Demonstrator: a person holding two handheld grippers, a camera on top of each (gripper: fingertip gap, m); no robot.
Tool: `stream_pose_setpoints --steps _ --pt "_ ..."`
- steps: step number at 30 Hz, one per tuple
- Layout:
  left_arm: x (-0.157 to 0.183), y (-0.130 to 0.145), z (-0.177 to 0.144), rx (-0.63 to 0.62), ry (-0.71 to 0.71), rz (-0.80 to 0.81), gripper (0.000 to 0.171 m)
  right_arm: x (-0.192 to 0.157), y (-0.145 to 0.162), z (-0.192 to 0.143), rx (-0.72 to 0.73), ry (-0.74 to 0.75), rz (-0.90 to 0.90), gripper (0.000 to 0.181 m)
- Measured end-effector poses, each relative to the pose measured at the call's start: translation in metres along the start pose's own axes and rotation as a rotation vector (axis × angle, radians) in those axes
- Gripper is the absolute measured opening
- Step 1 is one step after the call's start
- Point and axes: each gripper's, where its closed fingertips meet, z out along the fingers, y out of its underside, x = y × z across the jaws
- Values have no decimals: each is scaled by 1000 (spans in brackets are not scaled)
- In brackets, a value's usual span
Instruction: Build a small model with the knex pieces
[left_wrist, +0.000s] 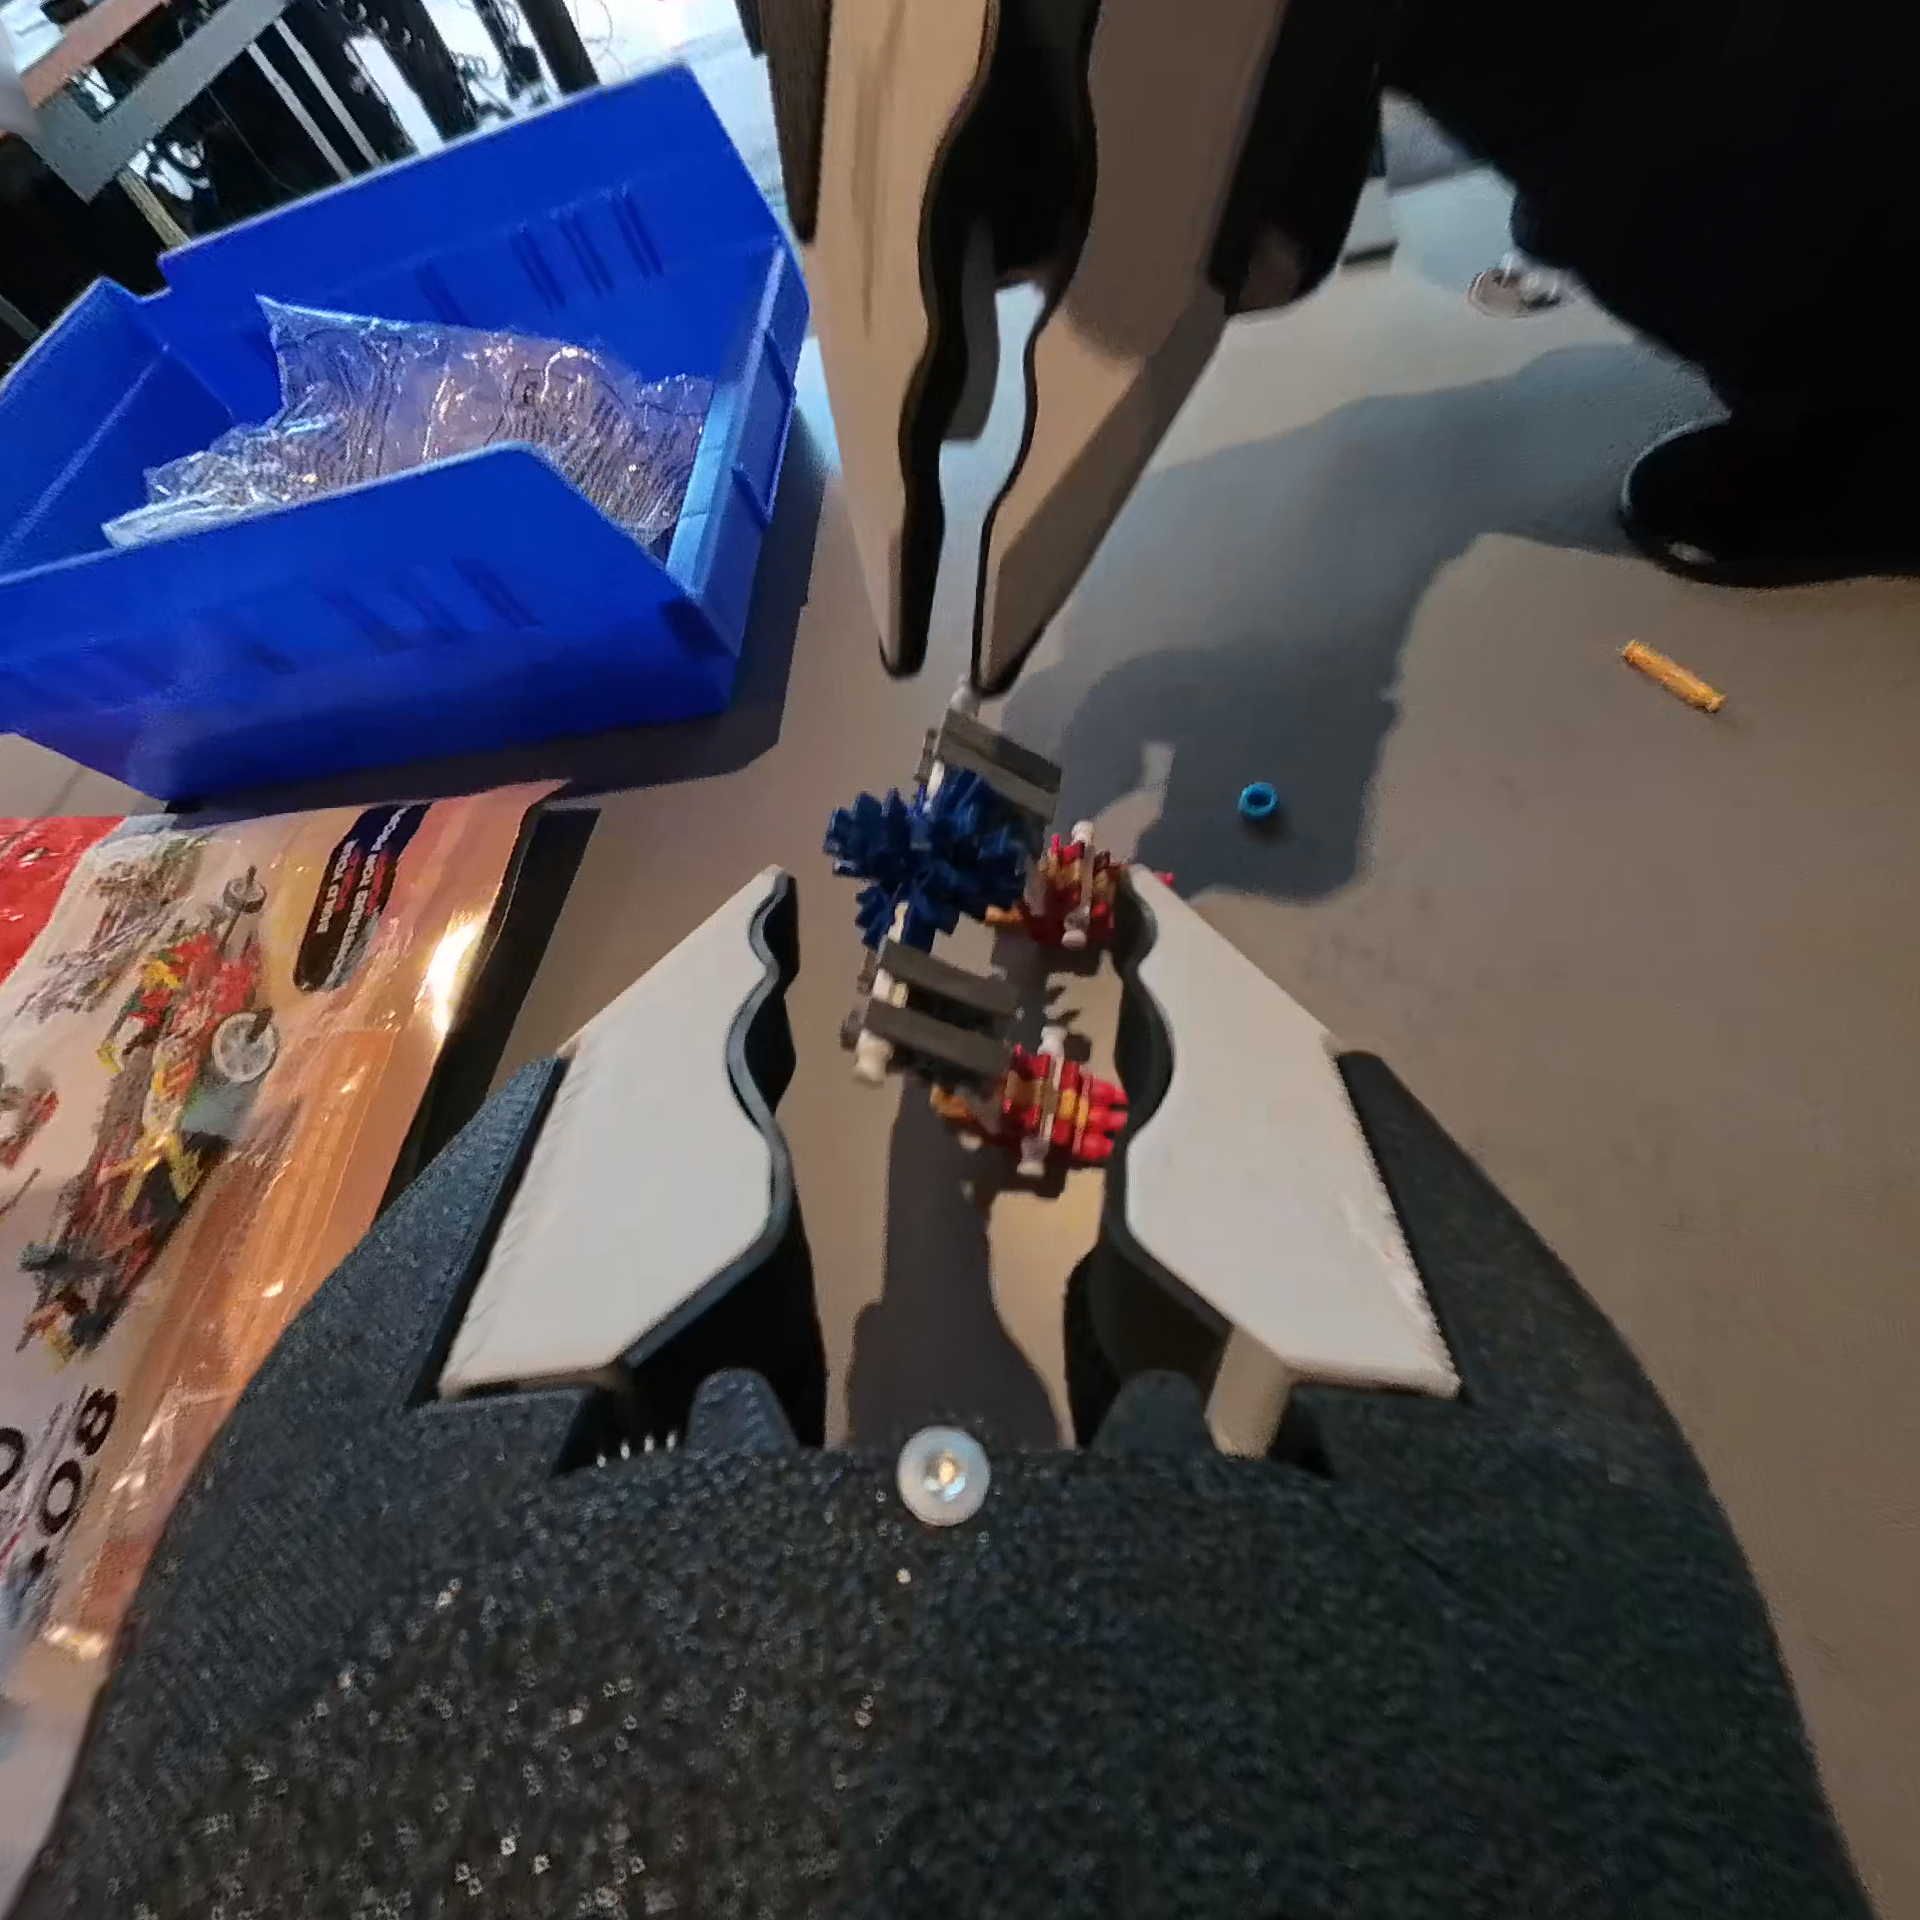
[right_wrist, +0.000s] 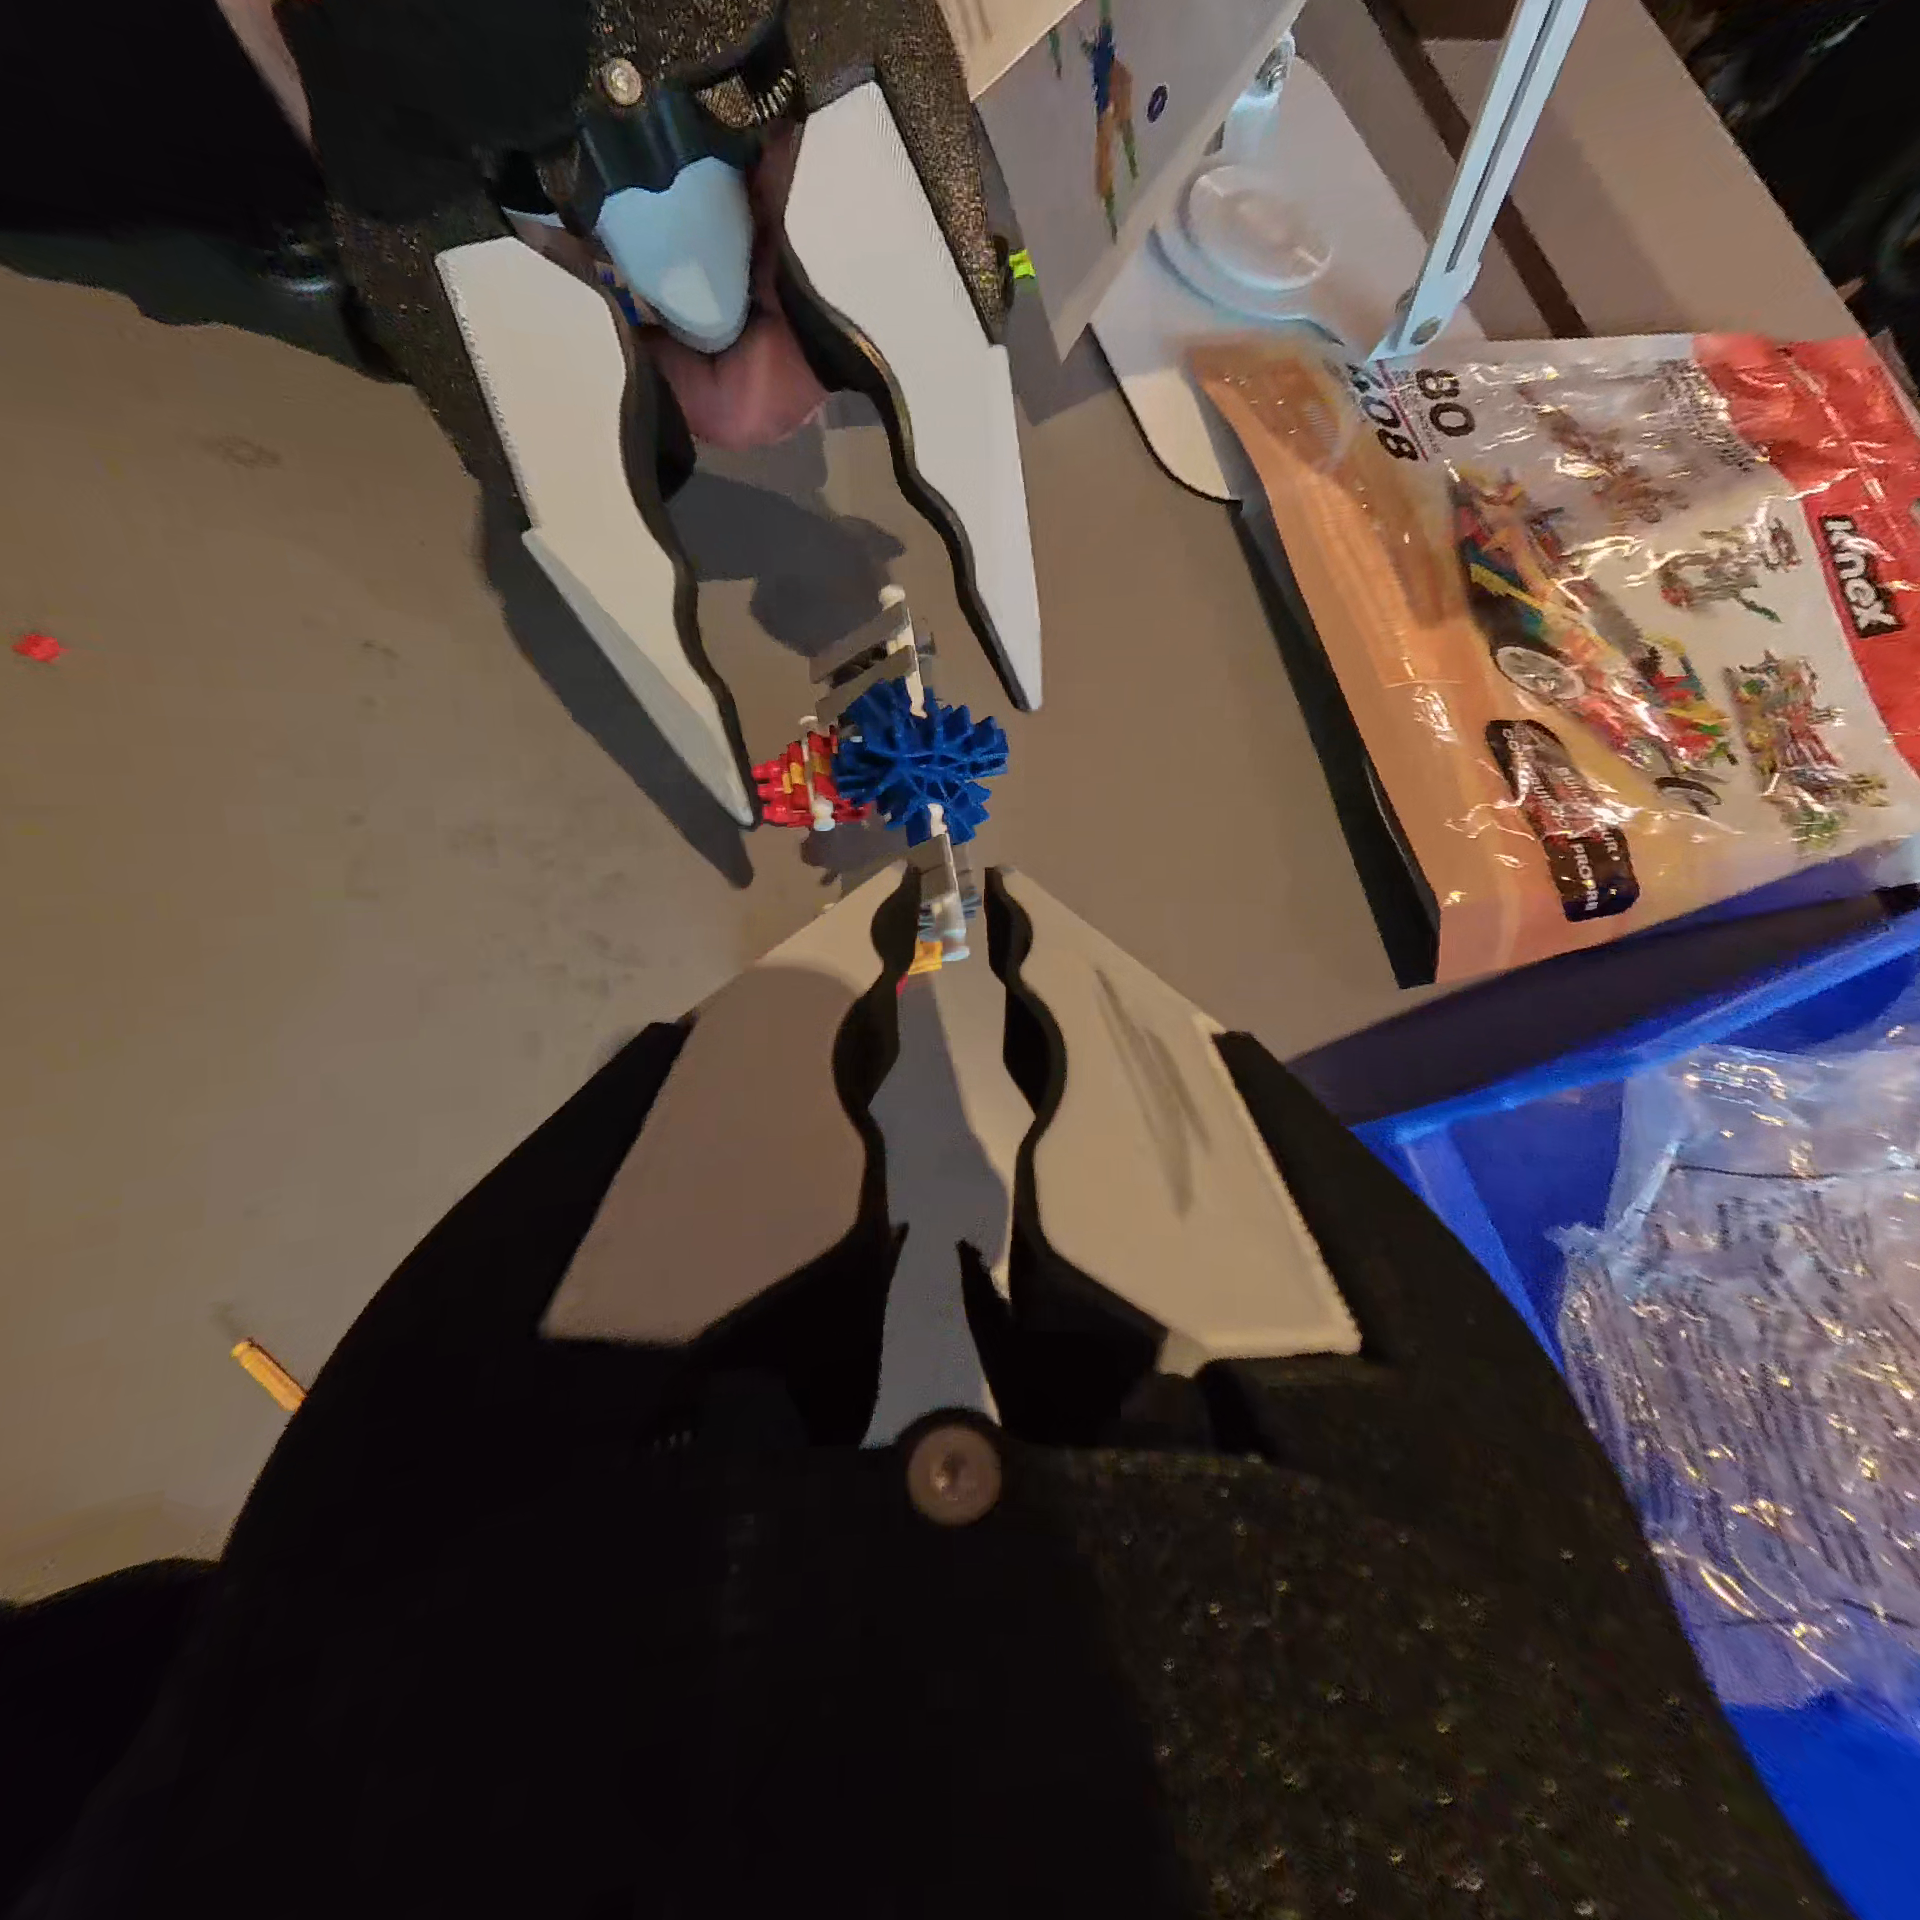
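A small toy build of blue spiky connectors, grey pieces, red and yellow parts and white rods sits on the grey table. My left gripper is open and straddles it, with the right finger touching the red parts. My right gripper comes in from the far side, shut on the white rod at the build's far end. In the right wrist view, my right gripper pinches the grey-and-white end of the build. The open left gripper straddles it from the opposite side.
A blue bin holding crumpled clear plastic bags stands to the left, next to a printed toy-kit bag. A yellow rod and a blue ring lie to the right. A white lamp base stands behind the bag. The grippers are tip to tip, or close to it.
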Motion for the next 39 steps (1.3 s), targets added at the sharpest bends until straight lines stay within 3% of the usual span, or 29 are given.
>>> stream_pose_setpoints --steps 3,10,32,39 --pt "-1 -7 7 38 19 -50 66 -2 2 6 1 -20 0 10" --pt "-1 -7 24 17 45 -64 49 -3 3 8 9 -36 8 4" --pt "2 -7 24 50 74 -69 45 -5 6 5 15 -50 26 3" --pt "3 -22 20 87 51 -11 42 -6 5 5 14 -51 13 3"
